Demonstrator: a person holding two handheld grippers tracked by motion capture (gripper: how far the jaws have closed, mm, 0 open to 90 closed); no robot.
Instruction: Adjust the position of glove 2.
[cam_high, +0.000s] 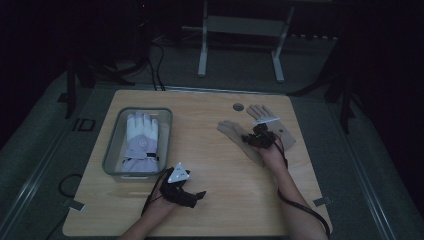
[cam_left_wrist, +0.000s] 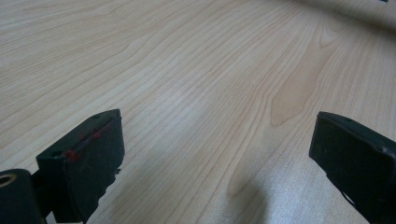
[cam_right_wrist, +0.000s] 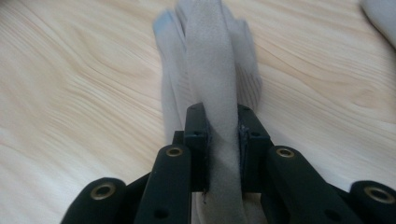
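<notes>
Pinching a fold of a beige glove, the right tool has both black jaws pressed flat against the fabric, which rises as a narrow ridge between them. From above, this right tool sits on the tan glove at the right half of the tabletop, with a second beige glove lying just beside and partly behind it, fingers pointing away from the person. The left tool stands with jaws wide apart over bare wood grain, nothing between them; in the high view the left tool lies near the front edge, grey three-cornered plate on top. To its left a grey bin holds a white and lavender glove, which bears a small round emblem too small to read. No legible writing shows elsewhere.
</notes>
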